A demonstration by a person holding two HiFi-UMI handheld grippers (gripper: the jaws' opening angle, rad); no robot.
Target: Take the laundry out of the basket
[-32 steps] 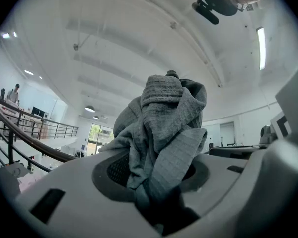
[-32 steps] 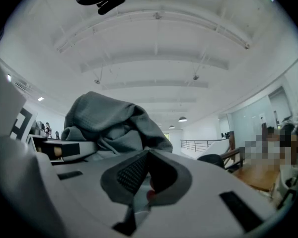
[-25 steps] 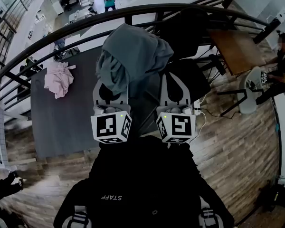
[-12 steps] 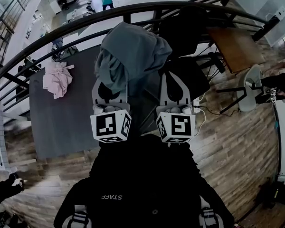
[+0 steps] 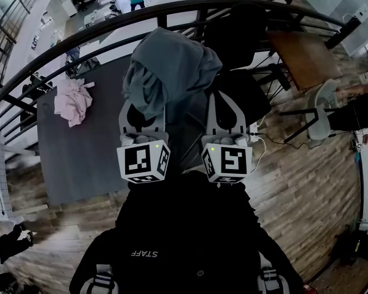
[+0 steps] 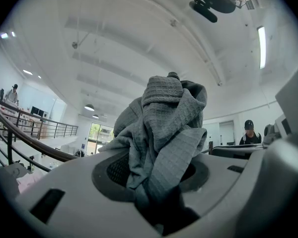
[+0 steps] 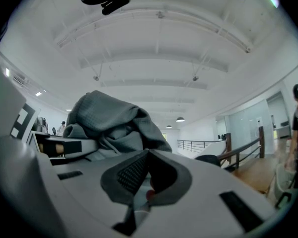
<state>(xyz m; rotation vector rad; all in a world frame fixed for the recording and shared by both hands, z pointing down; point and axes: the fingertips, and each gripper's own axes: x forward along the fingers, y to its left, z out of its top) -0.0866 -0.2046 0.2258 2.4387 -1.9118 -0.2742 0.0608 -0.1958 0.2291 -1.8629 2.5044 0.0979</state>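
Note:
A grey waffle-knit garment (image 5: 168, 69) is bunched up and hangs over my left gripper (image 5: 143, 110), whose jaws are shut on it. In the left gripper view the grey garment (image 6: 165, 128) rises out of the cleft between the jaws of the left gripper (image 6: 156, 195) against the ceiling. Just to the right, my right gripper (image 5: 226, 98) is held up at the same height, shut with nothing in it; its own view shows the right gripper (image 7: 146, 155) with pads meeting and the garment (image 7: 109, 118) to its left. A dark basket-like shape (image 5: 242, 38) lies behind both.
A pink garment (image 5: 72, 100) lies crumpled on a dark grey mat (image 5: 80, 152) at the left. A curved black railing (image 5: 80, 41) runs across the back. A wooden table (image 5: 303, 57) and a seated person (image 5: 356, 106) are at the right, on wood flooring.
Both grippers and the grey garment stay where they were. The person at the right edge has shifted position.

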